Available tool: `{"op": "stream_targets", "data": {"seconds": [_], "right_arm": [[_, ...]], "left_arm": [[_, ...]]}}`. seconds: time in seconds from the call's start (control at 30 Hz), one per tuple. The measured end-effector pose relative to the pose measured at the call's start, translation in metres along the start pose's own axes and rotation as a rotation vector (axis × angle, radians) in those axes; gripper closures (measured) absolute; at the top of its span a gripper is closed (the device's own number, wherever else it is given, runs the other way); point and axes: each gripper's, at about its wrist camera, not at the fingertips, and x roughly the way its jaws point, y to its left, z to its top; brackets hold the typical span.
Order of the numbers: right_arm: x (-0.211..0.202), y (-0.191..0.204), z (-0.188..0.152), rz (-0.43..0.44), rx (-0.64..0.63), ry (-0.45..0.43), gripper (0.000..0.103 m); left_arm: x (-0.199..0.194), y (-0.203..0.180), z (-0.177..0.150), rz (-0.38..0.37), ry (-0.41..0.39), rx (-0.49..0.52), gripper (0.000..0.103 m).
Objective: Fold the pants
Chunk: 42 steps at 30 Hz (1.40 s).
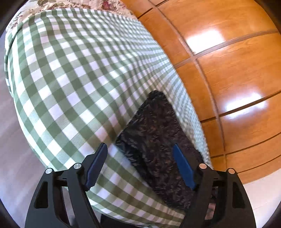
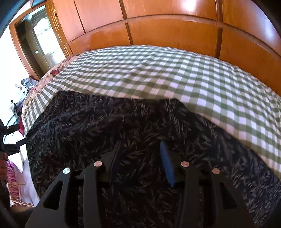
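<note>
Two grippers hang over one pair of dark, leaf-patterned pants (image 2: 98, 126) spread on a green-and-white checked cloth (image 1: 70, 70), and neither has hold of anything, so this looks like the approach before a fold rather than the fold itself. The left gripper (image 1: 140, 157) has its blue-padded fingers set wide apart; a narrow strip of the pants runs forward between and beyond them, slanting toward its right finger, with bare checked cloth ahead of and beneath its left finger. The right gripper (image 2: 138, 152) is also open, somewhat less widely, and the pants fill nearly everything below and ahead of it, their far edge lying just ahead of the fingertips with checked cloth beyond that. Whether either set of fingertips is touching the fabric cannot be told from these views. Beyond the cloth stands a wall of glossy wooden panels (image 2: 158, 26), and a floral cover (image 1: 79, 3) shows past the far end of the checked cloth. The next move, as I judge it, calls for each gripper to come down on an edge or corner of the pants, close on a single layer or the whole thickness as intended, and lift evenly so the fabric carries over without dragging the checked cloth along or bunching in the middle.
</note>
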Motion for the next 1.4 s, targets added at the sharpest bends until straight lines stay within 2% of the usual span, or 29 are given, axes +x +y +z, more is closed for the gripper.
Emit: {"op": "stream_targets", "data": {"seconds": [0.07,0.13,0.17,0.23,0.3,0.4,0.5,0.57,0.6,0.67,0.7,0.77,0.8,0.87,0.9,1.03,1.17,1.23,1.33,1.4], "right_arm": [[0.003,-0.003,-0.004,0.006,0.015,-0.006,0.058],[0.005,-0.003,-0.004,0.011,0.015,-0.011,0.057],[0.006,-0.003,-0.004,0.012,0.013,-0.013,0.056],[0.008,-0.003,-0.006,0.016,0.011,-0.017,0.054],[0.008,-0.003,-0.006,0.019,0.012,-0.021,0.053],[0.009,-0.005,-0.009,0.033,0.021,-0.033,0.053],[0.009,-0.004,-0.011,0.029,0.021,-0.042,0.052],[0.009,-0.003,-0.011,0.024,0.017,-0.044,0.052],[0.008,-0.003,-0.012,0.026,0.019,-0.045,0.052],[0.007,-0.004,-0.013,0.028,0.022,-0.046,0.052],[0.007,-0.003,-0.013,0.027,0.022,-0.044,0.052],[0.006,-0.002,-0.012,0.020,0.017,-0.038,0.052],[0.005,-0.001,-0.012,0.018,0.015,-0.033,0.052],[0.002,0.001,-0.007,0.015,0.006,-0.015,0.052],[-0.002,0.002,-0.004,0.017,0.003,-0.015,0.053],[-0.021,0.004,0.011,0.031,-0.010,-0.053,0.053],[-0.018,0.006,0.021,0.019,-0.024,-0.038,0.053],[-0.007,0.007,0.026,0.004,-0.030,-0.013,0.053],[0.018,0.006,0.032,-0.026,-0.023,0.042,0.054],[0.036,0.001,0.032,-0.035,-0.015,0.046,0.054]], "left_arm": [[0.010,0.000,-0.004,-0.020,0.041,-0.027,0.027],[0.017,-0.002,-0.006,0.000,0.048,-0.016,0.027],[0.022,-0.006,-0.005,0.002,0.052,-0.002,0.033],[0.029,-0.019,-0.004,0.023,0.039,0.044,0.043],[0.034,-0.026,0.000,0.054,0.009,0.089,0.088],[0.027,-0.042,0.001,0.079,-0.044,0.139,0.090],[0.019,-0.051,-0.004,0.181,-0.063,0.192,0.091],[0.034,-0.039,-0.005,0.258,-0.005,0.188,0.089],[0.041,-0.034,-0.006,0.296,0.009,0.191,0.079],[0.044,-0.038,-0.009,0.333,-0.015,0.219,0.076],[0.041,-0.042,-0.009,0.353,-0.023,0.240,0.064],[0.024,-0.051,-0.005,0.441,-0.122,0.262,0.053],[0.014,-0.053,-0.005,0.456,-0.157,0.267,0.053],[-0.004,-0.067,-0.004,0.413,-0.231,0.321,0.053],[-0.005,-0.073,-0.005,0.387,-0.238,0.347,0.053],[0.020,-0.124,-0.020,0.218,-0.129,0.564,0.053],[0.075,-0.163,-0.039,0.150,0.029,0.708,0.053],[0.106,-0.171,-0.045,0.152,0.091,0.737,0.053],[0.152,-0.170,-0.031,0.185,0.170,0.732,0.053],[0.174,-0.161,-0.019,0.248,0.180,0.704,0.053]]}}
